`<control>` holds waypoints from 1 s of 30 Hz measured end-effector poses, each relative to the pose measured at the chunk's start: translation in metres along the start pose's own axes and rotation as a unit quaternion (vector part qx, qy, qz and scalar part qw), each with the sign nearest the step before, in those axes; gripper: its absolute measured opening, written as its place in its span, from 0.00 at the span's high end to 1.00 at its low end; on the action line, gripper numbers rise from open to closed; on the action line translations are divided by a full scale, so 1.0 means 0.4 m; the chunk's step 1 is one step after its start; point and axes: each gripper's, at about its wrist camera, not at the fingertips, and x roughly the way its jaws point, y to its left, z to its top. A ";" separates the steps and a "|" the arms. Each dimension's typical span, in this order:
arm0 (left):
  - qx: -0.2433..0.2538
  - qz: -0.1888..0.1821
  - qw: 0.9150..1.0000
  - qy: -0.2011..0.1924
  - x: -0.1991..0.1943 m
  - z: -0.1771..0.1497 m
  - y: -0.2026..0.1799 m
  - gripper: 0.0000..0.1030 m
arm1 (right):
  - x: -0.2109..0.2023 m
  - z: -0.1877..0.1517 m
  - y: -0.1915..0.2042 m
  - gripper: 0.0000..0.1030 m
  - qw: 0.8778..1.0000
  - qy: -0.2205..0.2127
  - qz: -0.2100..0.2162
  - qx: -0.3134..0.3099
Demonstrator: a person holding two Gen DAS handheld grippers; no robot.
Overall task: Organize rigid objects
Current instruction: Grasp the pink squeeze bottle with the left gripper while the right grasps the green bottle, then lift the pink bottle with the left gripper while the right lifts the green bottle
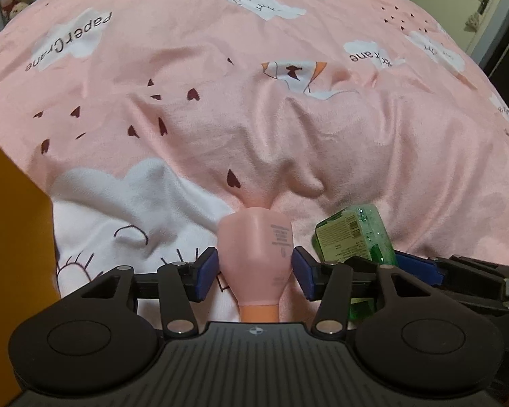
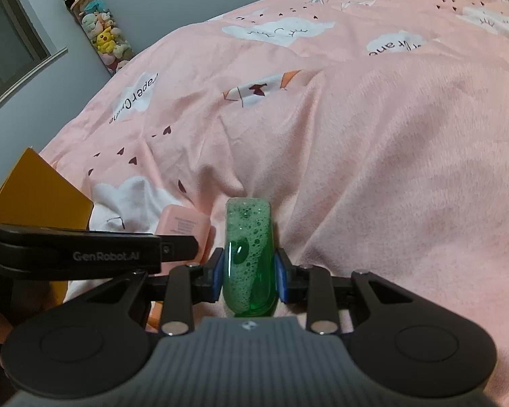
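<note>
While the two grippers stand side by side over the bed (image 1: 288, 135), each one has a bottle between its fingers. The left gripper (image 1: 254, 271) is around a pink bottle (image 1: 256, 254) that lies on the pink cover with its orange cap (image 1: 258, 312) turned toward the camera. Its blue pads (image 1: 207, 271) are spread; on the left side I see a narrow gap between pad and bottle, and on the right side the pad is at the bottle's edge, so it does not look like a firm hold. The jaws are apart, with the bottle only lying between them.

The right gripper (image 2: 249, 273) is clamped on a clear green bottle (image 2: 249, 257), full of green liquid with many bubbles. Both blue pads press on its sides, and the bottle points away from the camera, over the cover. In the left wrist view the same green bottle (image 1: 353, 234) shows a printed label, and it is just beside the pink bottle, on its right.

An orange box (image 2: 37, 193) stands at the left edge of the bed, near the pink bottle (image 2: 183, 227). Far behind, against the grey wall, a tall clear tube of plush toys (image 2: 98, 30) is leaning.
</note>
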 end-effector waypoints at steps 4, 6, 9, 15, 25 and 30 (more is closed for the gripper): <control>-0.021 -0.017 0.999 0.021 0.029 0.004 0.010 0.42 | 0.002 -0.001 -0.013 0.72 1.000 0.002 0.008 0.014; -0.024 -0.018 0.999 0.023 0.042 0.004 0.010 0.46 | 0.003 -0.002 -0.012 0.71 1.000 0.002 0.009 0.012; -0.029 -0.024 0.999 0.022 0.052 0.003 0.011 0.50 | 0.006 -0.002 -0.016 0.71 1.000 0.003 0.013 0.015; 0.010 -0.004 1.000 0.014 0.031 -0.003 -0.006 0.50 | 0.008 -0.003 -0.027 0.71 1.000 0.004 0.021 0.023; 0.009 0.000 1.000 -0.011 -0.053 -0.021 -0.007 0.52 | -0.024 -0.007 0.003 0.71 1.000 -0.018 0.015 -0.008; -0.009 -0.022 0.999 -0.038 -0.120 -0.020 0.000 0.52 | -0.052 -0.008 0.016 0.71 0.999 -0.037 0.012 -0.017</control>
